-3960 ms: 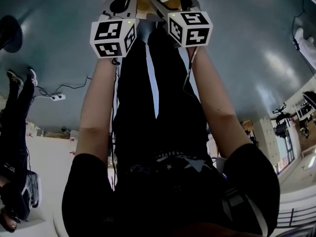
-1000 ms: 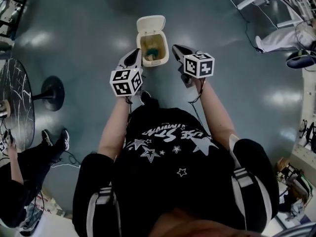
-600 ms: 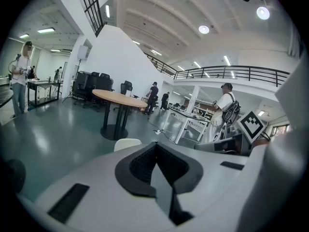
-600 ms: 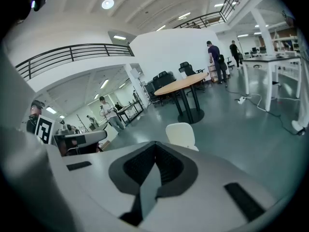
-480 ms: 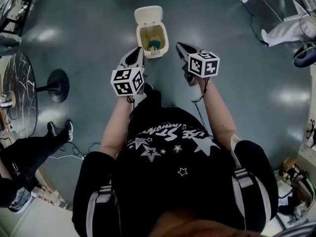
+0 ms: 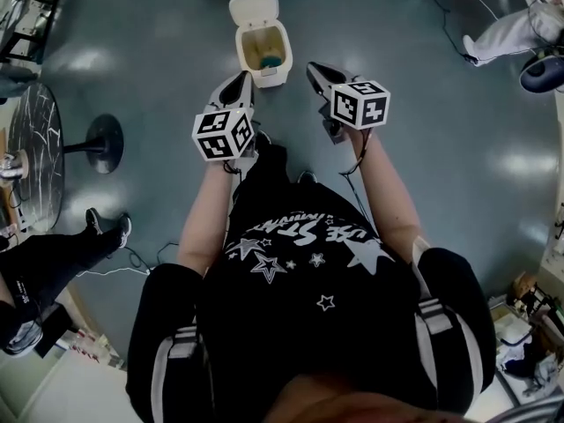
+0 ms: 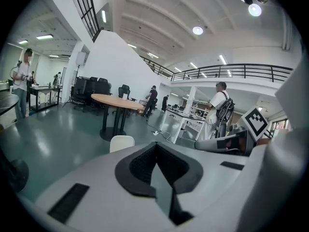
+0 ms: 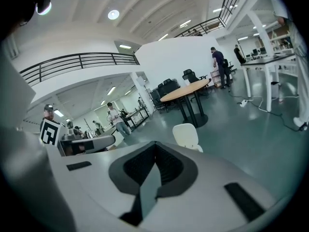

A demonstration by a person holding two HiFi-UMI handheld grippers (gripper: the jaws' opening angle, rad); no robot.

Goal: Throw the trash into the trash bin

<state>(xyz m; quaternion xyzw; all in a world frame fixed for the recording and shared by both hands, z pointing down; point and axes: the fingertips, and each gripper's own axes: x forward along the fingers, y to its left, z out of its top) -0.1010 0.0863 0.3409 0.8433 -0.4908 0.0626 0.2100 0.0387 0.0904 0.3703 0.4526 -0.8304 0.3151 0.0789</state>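
The small white trash bin [image 6: 280, 44] stands on the grey floor with its lid [image 6: 253, 7] flipped open. Something teal [image 6: 271, 61] lies inside it. In the head view both grippers are held out short of the bin, one on each side. My left gripper [image 6: 240, 82] is shut with nothing between its pads. My right gripper [image 6: 315, 69] is also shut and empty. In the left gripper view the bin's lid [image 7: 121, 142] peeks over the closed left gripper [image 7: 155, 148]. The right gripper view shows the lid [image 8: 186, 134] just past the closed right gripper [image 8: 154, 148].
A dark round table [image 6: 31, 148] with a black disc foot [image 6: 104, 137] stands at the left. A person's legs [image 6: 53, 267] and a floor cable [image 6: 132, 270] are beside it. Another person sits at the top right [image 6: 511, 29]. A wooden round table [image 7: 116, 100] stands farther off.
Both grippers have drawn back from the bin together, so the gap to it has widened and the bin sits higher in the head view. Both jaws stay shut and empty.
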